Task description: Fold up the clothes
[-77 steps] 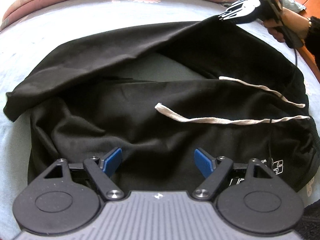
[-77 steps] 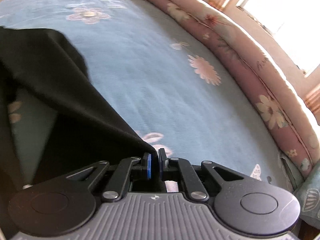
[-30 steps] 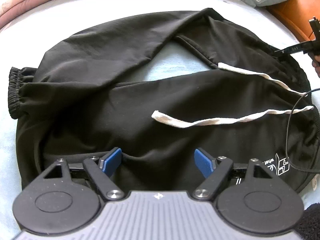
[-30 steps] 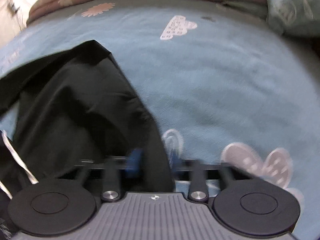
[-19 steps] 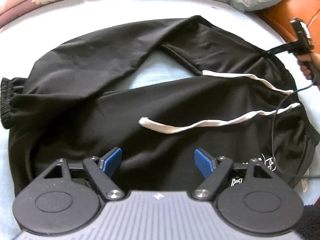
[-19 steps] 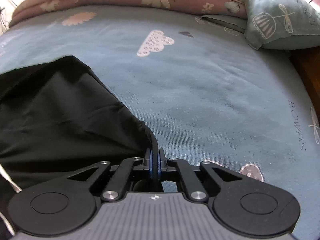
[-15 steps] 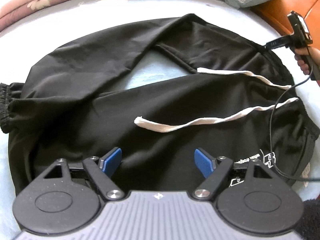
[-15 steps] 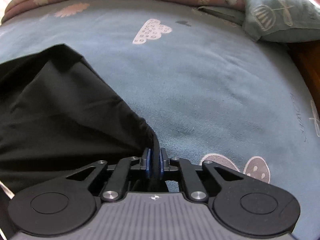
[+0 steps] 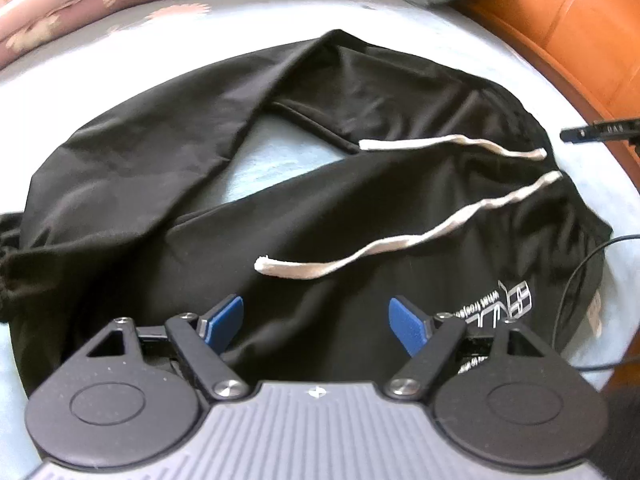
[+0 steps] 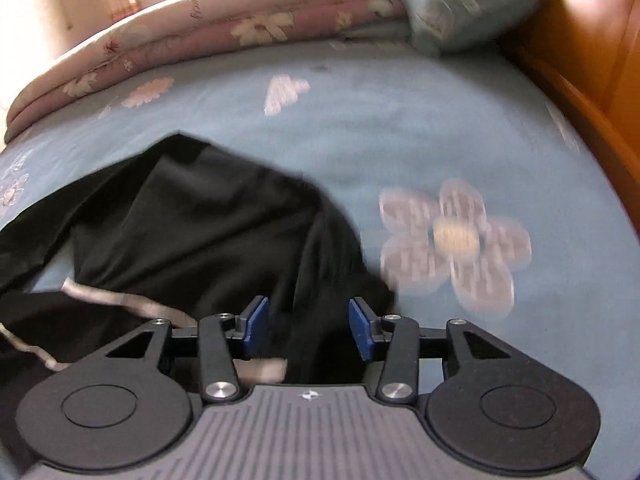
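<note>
Black track pants (image 9: 280,208) lie spread on the light blue bed sheet (image 9: 264,156), folded in two with the cuffs at the left and the waistband at the right. Two white drawstrings (image 9: 400,244) lie across the fabric. My left gripper (image 9: 316,320) is open and empty over the near edge of the pants. My right gripper (image 10: 308,326) is open over the waistband corner of the pants (image 10: 224,232), with fabric lying between the jaws but not pinched. The right gripper's tip also shows in the left wrist view (image 9: 592,133).
A pink floral quilt (image 10: 200,36) runs along the far edge of the bed. A blue-grey pillow (image 10: 460,4) sits at the far right. An orange wooden bed frame (image 10: 592,64) borders the right side. A black cable (image 9: 576,284) trails across the pants' right end.
My right gripper has opened and let go of the waistband corner, which now lies on the sheet. The left gripper has stayed open over the pants.
</note>
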Motion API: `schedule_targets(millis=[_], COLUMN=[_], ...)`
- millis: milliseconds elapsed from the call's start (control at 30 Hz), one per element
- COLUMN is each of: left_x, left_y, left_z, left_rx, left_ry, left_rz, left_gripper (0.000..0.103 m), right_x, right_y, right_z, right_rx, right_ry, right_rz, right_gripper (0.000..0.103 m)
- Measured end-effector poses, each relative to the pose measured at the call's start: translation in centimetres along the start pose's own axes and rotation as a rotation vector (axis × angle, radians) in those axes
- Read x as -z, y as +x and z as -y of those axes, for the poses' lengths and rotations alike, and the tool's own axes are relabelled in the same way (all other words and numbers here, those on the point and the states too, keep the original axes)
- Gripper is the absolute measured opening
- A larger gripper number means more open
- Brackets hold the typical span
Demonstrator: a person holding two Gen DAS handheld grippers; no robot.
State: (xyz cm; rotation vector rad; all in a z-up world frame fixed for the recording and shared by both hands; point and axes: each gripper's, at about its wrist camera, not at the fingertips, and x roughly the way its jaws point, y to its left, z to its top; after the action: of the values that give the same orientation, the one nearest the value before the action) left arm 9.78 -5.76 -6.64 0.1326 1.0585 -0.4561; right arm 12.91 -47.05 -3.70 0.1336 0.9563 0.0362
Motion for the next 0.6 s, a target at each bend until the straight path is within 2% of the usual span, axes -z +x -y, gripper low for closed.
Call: schedule_targets(millis=[167,300,400,533,600], left_x=[0.9,1.6,2.2,3.1,3.5], left_y=[-1.1,-1.8,-2.4,-3.6,-4.5], left_z=[-0.6,-1.1,-1.7,-3.2,-4.1], left_rx=[0.033,0.054,0.055,0.041,0.016], left_ry=[0.060,0.089,0.091,0.051,0.026], left_rz=[0.006,0.021,0.040,0.083,0.111], left_gripper=[0.080,0.080,0.080,0.080,0.080], right_x=[5.2,8.5,9.5,9.3,8.9], right_y=[-2.2,-3.9,-5.3,-7.1,-7.2], right_z=[-2.1,-5.4,-6.6,-7.3,-8.2], right_rx=[-0.016,0.034,0.092,0.130,0.139], right_ry=[0.068,-0.008,-0.034,-0.033,-0.051], right_rz=[-0.053,-0.095,-0.093,-0.064,-0.052], right_gripper=[0.050,0.050,0.050,0.062,0.062])
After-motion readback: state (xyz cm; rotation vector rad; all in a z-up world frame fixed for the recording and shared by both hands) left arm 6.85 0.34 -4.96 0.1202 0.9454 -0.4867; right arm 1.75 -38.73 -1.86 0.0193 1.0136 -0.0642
